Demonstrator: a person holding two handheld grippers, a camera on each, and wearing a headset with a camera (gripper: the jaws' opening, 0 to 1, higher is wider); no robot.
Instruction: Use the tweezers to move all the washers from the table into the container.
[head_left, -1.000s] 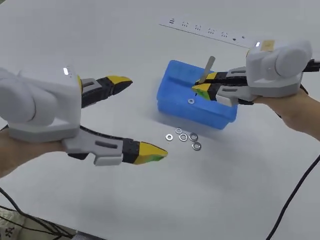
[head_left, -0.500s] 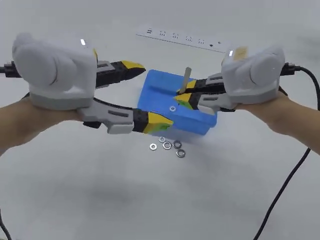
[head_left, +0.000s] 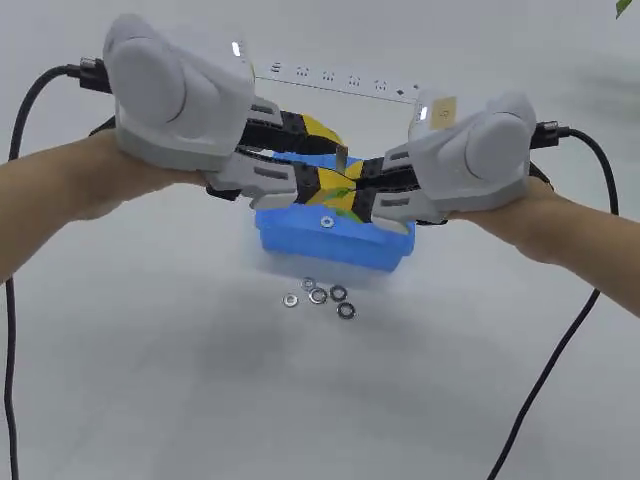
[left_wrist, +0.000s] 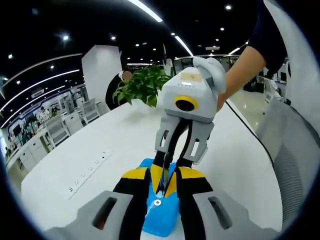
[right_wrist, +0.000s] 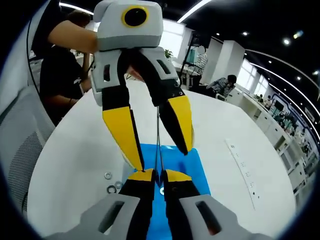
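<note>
R claw (right_wrist: 159, 176) clenched on tweezers (right_wrist: 158, 142), gripping them at near end; thin shaft runs up & away from its yellow tips in right gripper view. L claw (head_left: 335, 160) released, jaws spread wide w/ tweezers between them; in right gripper view the shaft stands clear of both jaws. In head view the two claws meet tip to tip over container (head_left: 290, 238), L coming in from left, R from right, each held in a hand.

Container: blue, rectangular, on white bench (head_left: 150, 350), approx centre of head view, just under the claw tips. One washer (head_left: 327, 222) lies on its blue top; can't tell if that face is recessed. Same washer seen in left gripper view, just beyond L claw tips.

Loose washers (head_left: 318, 296): five, small cluster on bench just beside container on the person's side, close together, a couple touching or nearly so; apart from container wall. In right gripper view some of them show on bench to left of the blue.

Power strip (head_left: 340, 78): white, on bench beyond container, well apart from it. Black cables (head_left: 560, 360) trail from the rear of both claws, one down each side of head view
</note>
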